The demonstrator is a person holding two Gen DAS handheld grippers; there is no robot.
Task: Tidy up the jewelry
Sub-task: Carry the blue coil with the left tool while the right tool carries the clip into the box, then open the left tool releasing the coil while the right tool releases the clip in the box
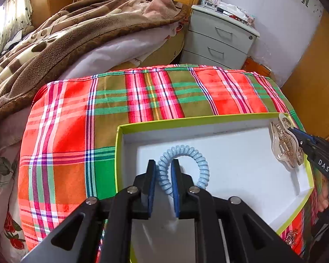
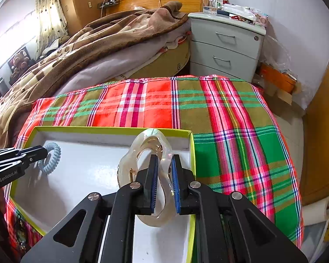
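Inside the box: the left gripper (image 1: 163,172) is reaching over the near wall of the green-rimmed box (image 1: 208,117), its jaws standing either side of the blue coil hair tie (image 1: 194,160); whether the pads are pressing on it cannot be told, and the coil's far loop is lying on the white floor, so this looks like a set-down.
Right side of the box: the right gripper (image 2: 164,175) is clamping its jaws on the clear hair claw (image 2: 140,153), holding it upright above the floor near the right wall, likely to give it its own spot apart from the tie.
Worktop: the plaid cloth (image 2: 230,120) is covering it under the box.
Surroundings: the bed blanket (image 1: 65,32) and the grey nightstand (image 2: 226,41) are sitting well behind.
Obstacles: the box walls are the only barrier; the two grippers are working well apart.
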